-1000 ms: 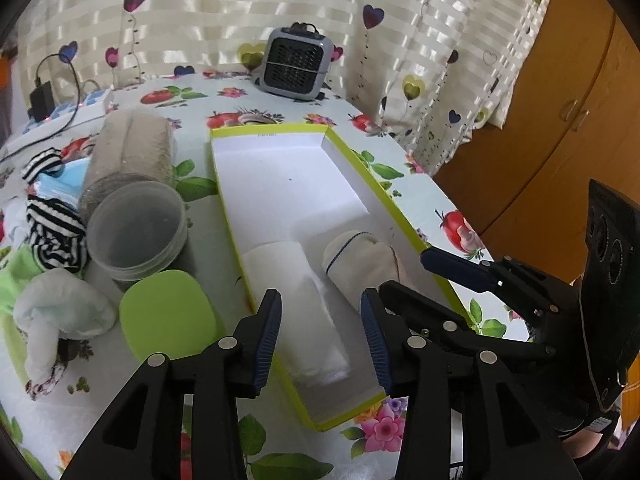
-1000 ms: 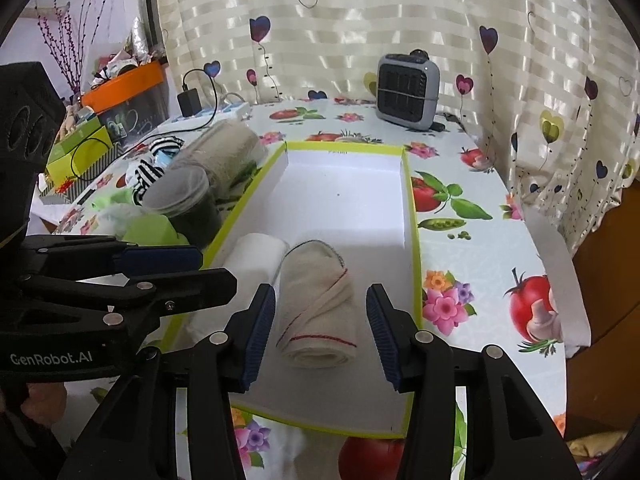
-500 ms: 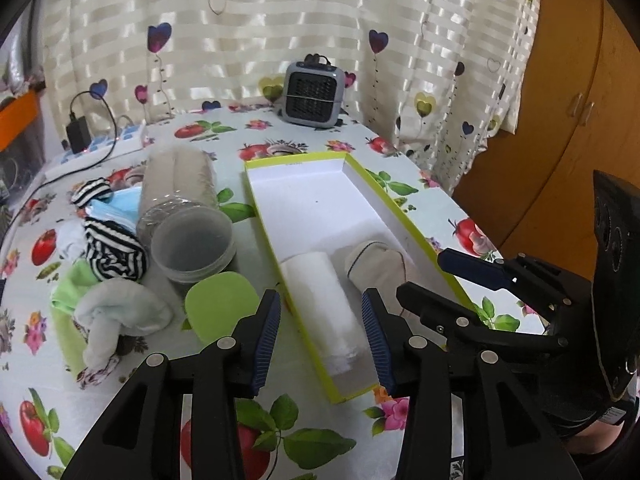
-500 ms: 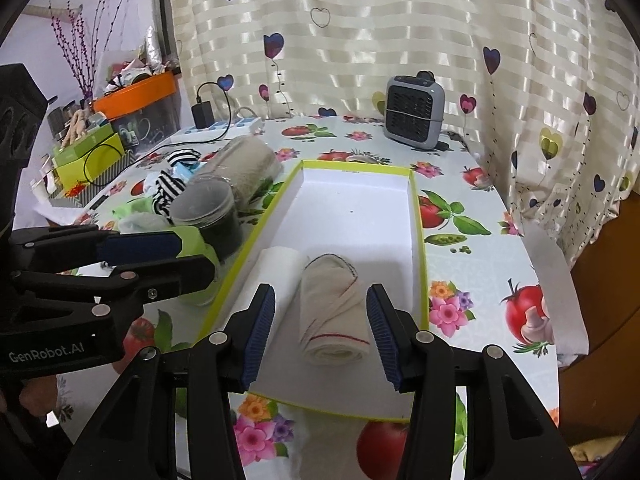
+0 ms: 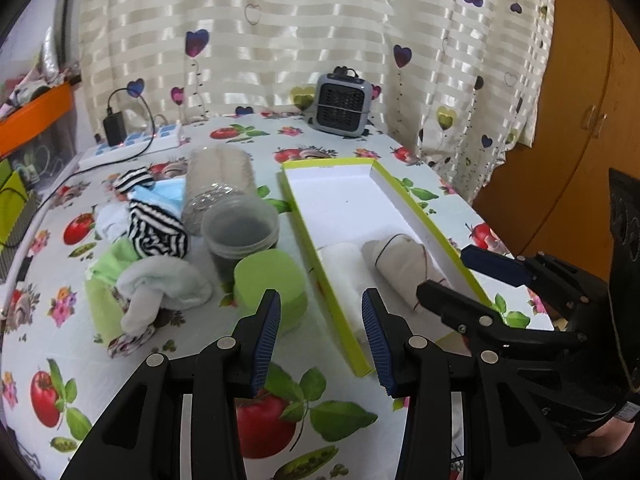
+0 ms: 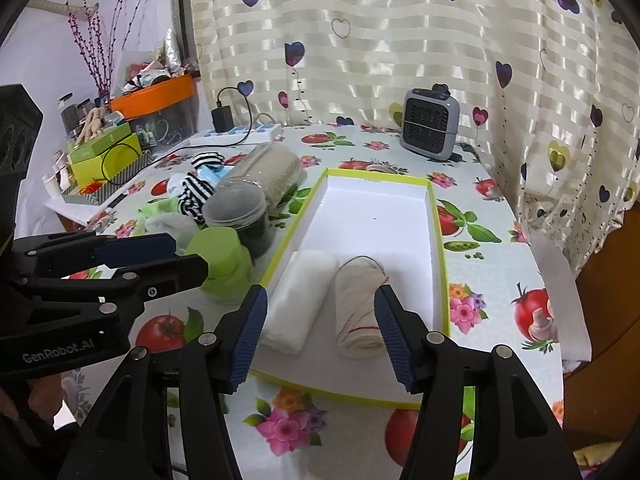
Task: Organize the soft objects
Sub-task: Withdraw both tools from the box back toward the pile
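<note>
Fruit-patterned oilcloth covers the bench (image 6: 472, 216); two rolled cloths lie in the lime-edged white cardboard tray (image 6: 436, 220). Left claw (image 5: 320, 340) spread, right claw (image 6: 320, 332) opening, both empty. Next, reach left of the tray for the pale fleece sock (image 5: 160, 284).

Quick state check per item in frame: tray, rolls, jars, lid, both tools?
tray: open, far half bare
white roll: rolled, lying in tray
beige roll: rolled, lying in tray beside the white one
clear jar: upright, uncapped
green lid: off, on table
lying jar: on its side
left tool: open, empty
right tool: jaws opening, nothing gripped
</note>
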The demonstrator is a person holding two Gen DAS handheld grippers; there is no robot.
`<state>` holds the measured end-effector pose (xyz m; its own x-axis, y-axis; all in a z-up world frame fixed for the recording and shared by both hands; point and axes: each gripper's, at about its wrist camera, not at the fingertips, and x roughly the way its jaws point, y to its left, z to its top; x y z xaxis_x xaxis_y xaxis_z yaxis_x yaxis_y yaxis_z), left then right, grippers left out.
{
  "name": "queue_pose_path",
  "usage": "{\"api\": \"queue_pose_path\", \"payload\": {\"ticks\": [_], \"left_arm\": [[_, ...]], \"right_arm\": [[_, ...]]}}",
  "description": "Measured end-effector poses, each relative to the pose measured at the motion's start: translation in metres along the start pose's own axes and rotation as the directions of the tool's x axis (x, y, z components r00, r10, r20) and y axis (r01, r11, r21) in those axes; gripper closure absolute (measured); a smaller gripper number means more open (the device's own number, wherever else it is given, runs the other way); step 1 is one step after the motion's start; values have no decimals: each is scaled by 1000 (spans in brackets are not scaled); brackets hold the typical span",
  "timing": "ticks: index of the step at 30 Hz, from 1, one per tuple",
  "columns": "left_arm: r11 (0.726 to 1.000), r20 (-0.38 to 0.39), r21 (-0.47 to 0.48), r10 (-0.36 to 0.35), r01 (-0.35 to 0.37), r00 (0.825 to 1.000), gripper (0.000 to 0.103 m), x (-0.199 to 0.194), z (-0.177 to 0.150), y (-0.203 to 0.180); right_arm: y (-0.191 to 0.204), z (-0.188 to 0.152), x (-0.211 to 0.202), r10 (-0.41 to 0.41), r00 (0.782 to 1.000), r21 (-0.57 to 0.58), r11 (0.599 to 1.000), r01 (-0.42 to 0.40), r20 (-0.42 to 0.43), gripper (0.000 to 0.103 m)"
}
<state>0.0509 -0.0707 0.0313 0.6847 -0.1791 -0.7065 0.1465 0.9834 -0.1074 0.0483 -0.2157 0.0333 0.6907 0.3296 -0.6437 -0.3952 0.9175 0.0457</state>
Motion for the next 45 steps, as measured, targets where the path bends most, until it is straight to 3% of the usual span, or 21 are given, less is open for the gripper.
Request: {"api": "queue_pose_path", "payload": {"ticks": [11, 14, 21, 32, 45], "left_arm": [[997, -7, -73, 17, -18, 1000, 62, -14, -18, 27], [994, -31, -91, -65, 62, 997, 62, -15, -26, 34], [986, -32, -166, -25, 19, 999, 62, -24, -43, 56], [982, -32, -172, 77, -81, 997, 62, -35, -55, 77], [986, -27, -136, 94, -97, 995, 62, -37, -65, 83]], "right_arm": [[19, -2, -11, 26, 1000, -23, 999, -26, 10, 46], [28, -3, -12, 45, 999, -42, 998, -45, 9, 46], [48, -6, -12, 78, 997, -77, 994, -79, -9, 46], [75, -8, -11, 125, 992, -123, 984, -127, -20, 46], [94, -8, -2, 158, 986, -152, 975, -164, -48, 46]]}}
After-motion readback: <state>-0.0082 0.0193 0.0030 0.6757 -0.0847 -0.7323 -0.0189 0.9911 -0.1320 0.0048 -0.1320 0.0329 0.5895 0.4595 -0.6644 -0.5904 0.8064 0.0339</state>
